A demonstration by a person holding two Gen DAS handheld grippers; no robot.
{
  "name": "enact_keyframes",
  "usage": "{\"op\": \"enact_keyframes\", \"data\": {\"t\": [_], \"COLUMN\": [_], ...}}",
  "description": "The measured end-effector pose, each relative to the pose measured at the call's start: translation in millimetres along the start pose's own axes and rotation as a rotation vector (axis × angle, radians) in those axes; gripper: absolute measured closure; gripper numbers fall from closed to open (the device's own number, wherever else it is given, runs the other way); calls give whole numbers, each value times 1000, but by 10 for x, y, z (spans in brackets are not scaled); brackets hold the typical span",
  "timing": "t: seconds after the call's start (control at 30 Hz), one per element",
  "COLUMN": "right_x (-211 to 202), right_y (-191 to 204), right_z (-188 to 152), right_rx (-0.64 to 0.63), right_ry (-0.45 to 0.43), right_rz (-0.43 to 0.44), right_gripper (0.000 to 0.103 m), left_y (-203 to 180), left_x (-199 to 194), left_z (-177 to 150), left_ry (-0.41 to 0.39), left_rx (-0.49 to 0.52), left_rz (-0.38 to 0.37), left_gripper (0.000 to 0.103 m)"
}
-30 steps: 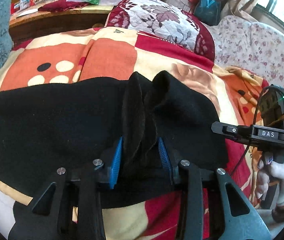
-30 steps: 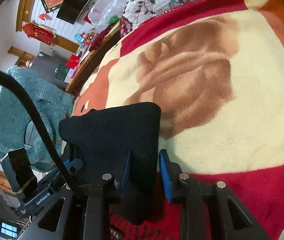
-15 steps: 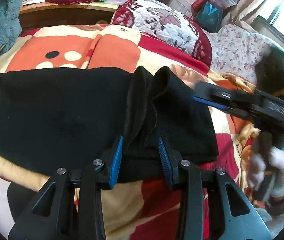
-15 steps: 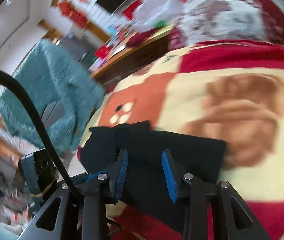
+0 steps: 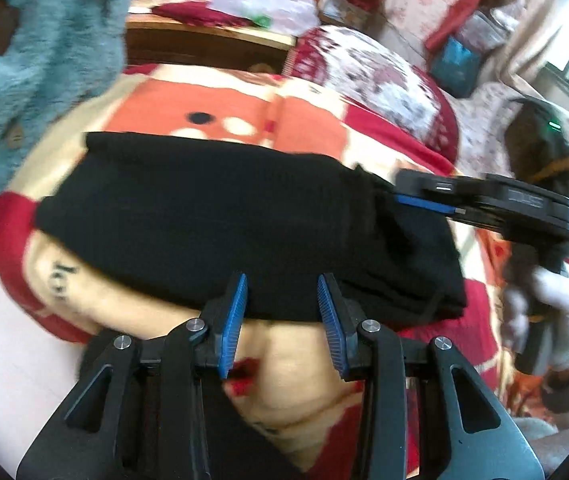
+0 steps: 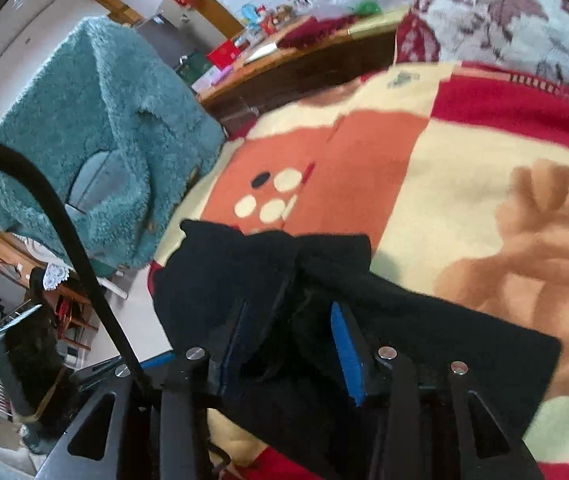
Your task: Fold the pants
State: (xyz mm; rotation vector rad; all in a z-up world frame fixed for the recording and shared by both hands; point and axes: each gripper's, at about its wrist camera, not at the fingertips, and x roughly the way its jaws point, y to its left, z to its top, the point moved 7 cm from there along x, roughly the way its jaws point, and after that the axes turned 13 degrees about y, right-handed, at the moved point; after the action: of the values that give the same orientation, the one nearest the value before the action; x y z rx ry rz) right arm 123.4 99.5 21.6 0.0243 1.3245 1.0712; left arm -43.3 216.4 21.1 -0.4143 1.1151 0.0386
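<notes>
The black pants lie folded in a wide band across the patterned blanket. My left gripper is open and empty, its blue pads just in front of the pants' near edge. My right gripper reaches in from the right over the pants' right end. In the right wrist view the right gripper stands open with a fold of the black pants bunched loosely between its jaws; the pads do not press it.
A fuzzy teal garment hangs at the left, also in the right wrist view. A floral pillow and a wooden headboard shelf with clutter lie behind. The bed's left edge drops to pale floor.
My left gripper has let go of the bunched fold and pulled back toward the near edge. My right gripper has swung over the pants' right end, and the fold now lies flatter.
</notes>
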Motion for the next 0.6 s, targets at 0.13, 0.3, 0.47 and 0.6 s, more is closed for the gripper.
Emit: {"op": "enact_keyframes", "data": {"t": [0.13,0.3,0.47,0.6], "right_x": [-49,79,219,324], "right_y": [197,455,650,766], "right_z": [49,78,116,177], "right_rx": [-33,-82,-132,-150], "right_ry": [-14,12,44,62], "right_rz": [4,-2,-20,-14], "right_gripper": [56,51,51,51], "left_y": [246,469,622,773], "left_x": [-59,-124,-149,-177], "left_z": [35,43,2,-42], "left_ry": [-22,-44,-46,-48], "left_rx": [-62,-116,-163,-209], "left_rz": [47,93,85,72], "left_gripper": [66,66,58,58]}}
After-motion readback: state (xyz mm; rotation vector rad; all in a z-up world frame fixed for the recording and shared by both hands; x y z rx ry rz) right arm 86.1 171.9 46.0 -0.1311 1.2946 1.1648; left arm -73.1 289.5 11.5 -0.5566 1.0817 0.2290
